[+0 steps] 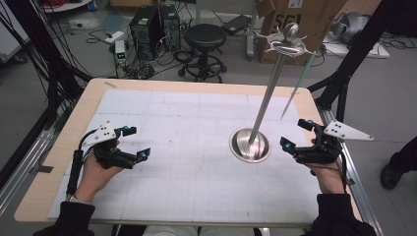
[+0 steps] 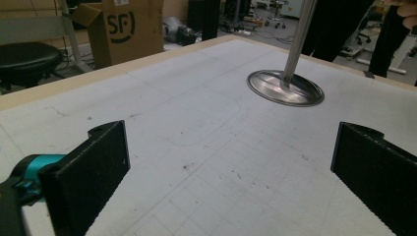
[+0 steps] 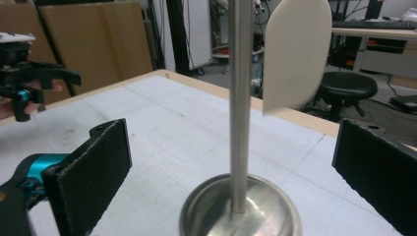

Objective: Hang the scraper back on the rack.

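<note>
A white gridded mat (image 1: 187, 147) covers the pale wooden table (image 1: 88, 98) — a polished steel stand with round base (image 1: 250, 145) rises right of centre. Left gripper (image 1: 133, 142) and right gripper (image 1: 296, 133) both gape empty; a black round stool (image 1: 204, 37) stands far behind.

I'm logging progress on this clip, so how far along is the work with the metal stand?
Done: a pale flat piece hangs from the top of the metal stand, clear of the table. In hand: nothing; the right gripper beside the stand's base is open and empty, as is the left gripper resting apart. Left: nothing else lies on the white mat to hang.
</note>
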